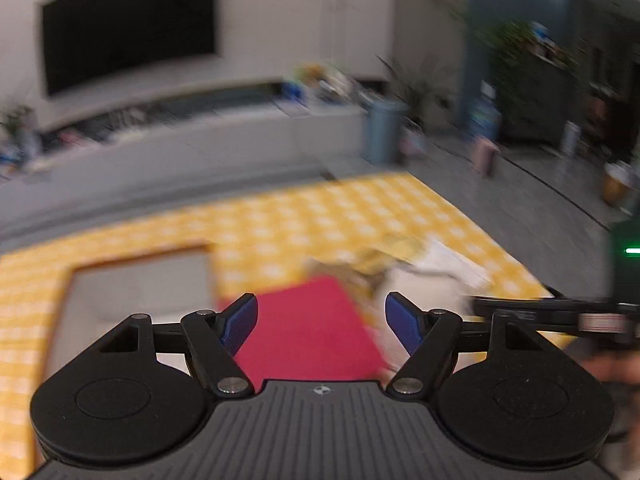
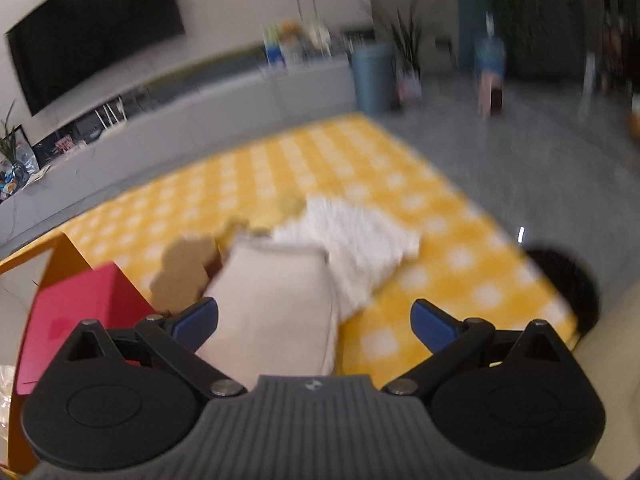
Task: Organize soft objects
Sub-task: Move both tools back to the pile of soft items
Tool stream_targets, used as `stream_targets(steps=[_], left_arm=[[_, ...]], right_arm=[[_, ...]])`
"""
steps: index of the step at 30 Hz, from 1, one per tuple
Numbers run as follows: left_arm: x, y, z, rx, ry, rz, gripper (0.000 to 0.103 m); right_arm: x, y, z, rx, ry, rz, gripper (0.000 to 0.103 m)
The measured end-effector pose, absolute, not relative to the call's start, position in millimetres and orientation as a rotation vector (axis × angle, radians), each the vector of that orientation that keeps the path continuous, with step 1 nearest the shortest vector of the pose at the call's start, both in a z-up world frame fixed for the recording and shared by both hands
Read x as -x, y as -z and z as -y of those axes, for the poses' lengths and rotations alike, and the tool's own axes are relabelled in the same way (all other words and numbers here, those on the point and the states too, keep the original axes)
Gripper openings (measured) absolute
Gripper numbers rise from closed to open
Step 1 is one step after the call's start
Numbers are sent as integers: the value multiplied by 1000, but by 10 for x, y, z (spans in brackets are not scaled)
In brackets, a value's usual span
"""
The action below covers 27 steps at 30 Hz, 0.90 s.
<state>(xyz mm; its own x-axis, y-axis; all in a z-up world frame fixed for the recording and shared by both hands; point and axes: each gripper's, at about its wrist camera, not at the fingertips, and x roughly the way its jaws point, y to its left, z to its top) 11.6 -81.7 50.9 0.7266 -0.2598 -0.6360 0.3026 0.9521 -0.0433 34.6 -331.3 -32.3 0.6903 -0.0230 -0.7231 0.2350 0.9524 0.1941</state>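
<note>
Cushion: cream cushion (image 2: 276,300) lies on the yellow checked cloth (image 2: 420,208), closest to the right tongs (image 2: 314,326); it looks plump, light and yielding, so it should squash under a pinch rather than slip.
Towel: shaggy white towel (image 2: 360,240) lies rumpled just beyond the cushion and touching it; limp and light by the look of it, likely to drape and trail if lifted by one edge.
Plush: tan plush shape (image 2: 182,276) sits beside the cushion's left side, partly behind it; blur hides its exact form.
Box: red box (image 1: 308,328) stands to the left of the soft things, near an orange-rimmed tray (image 2: 60,252); it looks stiff-sided, unlike the rest.
Left tongs: left tongs (image 1: 322,324) are spread wide, nothing between the blue pads, hanging over the red box.
Right tongs: spread wide and empty; the cushion's near end lies beneath the gap, unpinched.
Grip advice: the cushion probably wants a hold on a corner or seam, where fabric bunches; the towel is best gathered at a thick fold near its middle.
Risk: a shallow pinch on loose pile may pull free.
</note>
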Motion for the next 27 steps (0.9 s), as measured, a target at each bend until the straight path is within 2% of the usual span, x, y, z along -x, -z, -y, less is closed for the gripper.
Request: stream_targets(steps=[6, 8, 13, 21, 27], left_arm=[[-308, -293, 1127, -90, 321, -792, 86], [-336, -244, 1141, -96, 299, -799, 86], [-324, -205, 1066, -78, 279, -834, 86], [-250, -250, 976, -62, 264, -839, 86], [-262, -286, 951, -59, 251, -839, 86]], right_arm=[[-631, 915, 3391, -589, 4, -967, 100], [-676, 985, 3348, -605, 15, -1003, 101], [-707, 1033, 3355, -612, 15, -989, 101], [-574, 999, 3630, -907, -197, -916, 100], [-542, 976, 3681, -1018, -262, -855, 92]])
